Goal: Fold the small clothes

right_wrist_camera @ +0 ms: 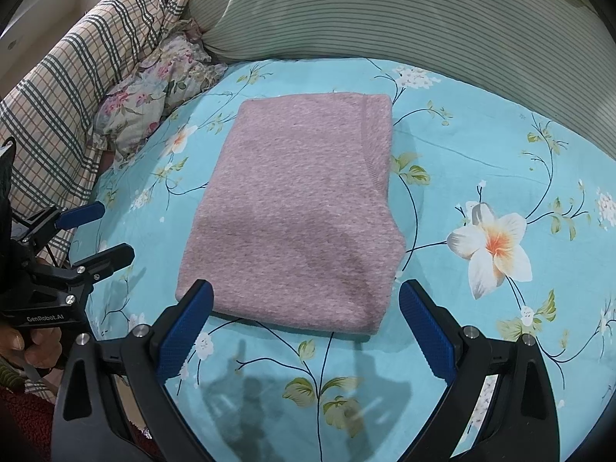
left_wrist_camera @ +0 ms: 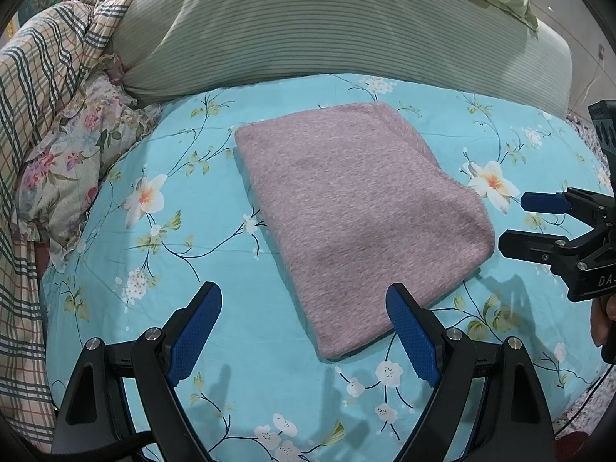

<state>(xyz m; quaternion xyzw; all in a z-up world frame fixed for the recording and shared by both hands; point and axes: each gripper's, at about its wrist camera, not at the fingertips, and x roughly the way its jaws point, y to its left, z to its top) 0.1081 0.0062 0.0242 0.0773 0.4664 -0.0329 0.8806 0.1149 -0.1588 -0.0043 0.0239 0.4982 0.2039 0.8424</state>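
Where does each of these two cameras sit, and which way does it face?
Left wrist: on the left gripper, looking over the pink cloth toward the pillow; right gripper at right edge.
Right wrist: on the right gripper, facing the same cloth; left gripper and a hand at left edge.
Shared: cloth, floral sheet, pillow.

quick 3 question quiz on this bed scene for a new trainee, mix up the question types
1. True or false: the left gripper is clamped on the pink garment.
2. The garment lies on: A) a bare wooden table B) a blue flowered sheet C) a checked blanket.
3. Fill in: the right gripper is ____, holding nothing.

Key
1. False: it is open, with nothing between its fingers.
2. B
3. open
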